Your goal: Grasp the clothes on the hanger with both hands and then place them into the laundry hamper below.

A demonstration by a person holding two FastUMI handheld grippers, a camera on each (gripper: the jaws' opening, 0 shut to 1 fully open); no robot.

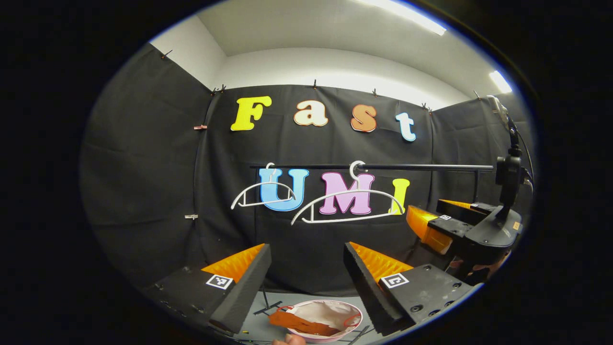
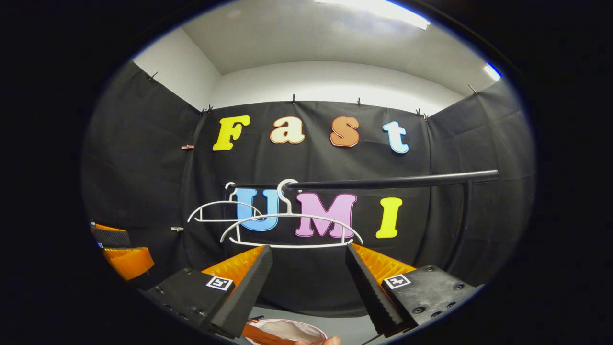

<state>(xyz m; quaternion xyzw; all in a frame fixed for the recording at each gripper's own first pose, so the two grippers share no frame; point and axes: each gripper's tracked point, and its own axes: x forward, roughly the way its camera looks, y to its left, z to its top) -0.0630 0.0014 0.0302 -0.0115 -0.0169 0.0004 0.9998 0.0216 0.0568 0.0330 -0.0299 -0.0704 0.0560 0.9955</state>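
garment (image 1: 299, 323): orange, soft, limp, light; lies in hamper (image 1: 352, 314), pinch a fold
hangers (image 1: 341, 206): bare, above hamper
left gripper (image 1: 306, 282): fingers apart, empty
right gripper (image 2: 309, 287): fingers apart, empty

Your laundry hamper (image 1: 330, 322) is cut by the bottom edge in the left gripper view, with the near rim gone; in the right gripper view you get just a sliver of it (image 2: 287, 333). The orange garment (image 1: 301, 325) in it is partly cropped, type unclear. A fingertip (image 1: 289, 339) pokes in at the edge, the rest of that hand out of frame. The rail (image 2: 392, 181) hides its left end behind the hanger hooks. The right gripper (image 1: 433, 218) is clipped at the right rim, and you can't tell how far its jaws are apart.
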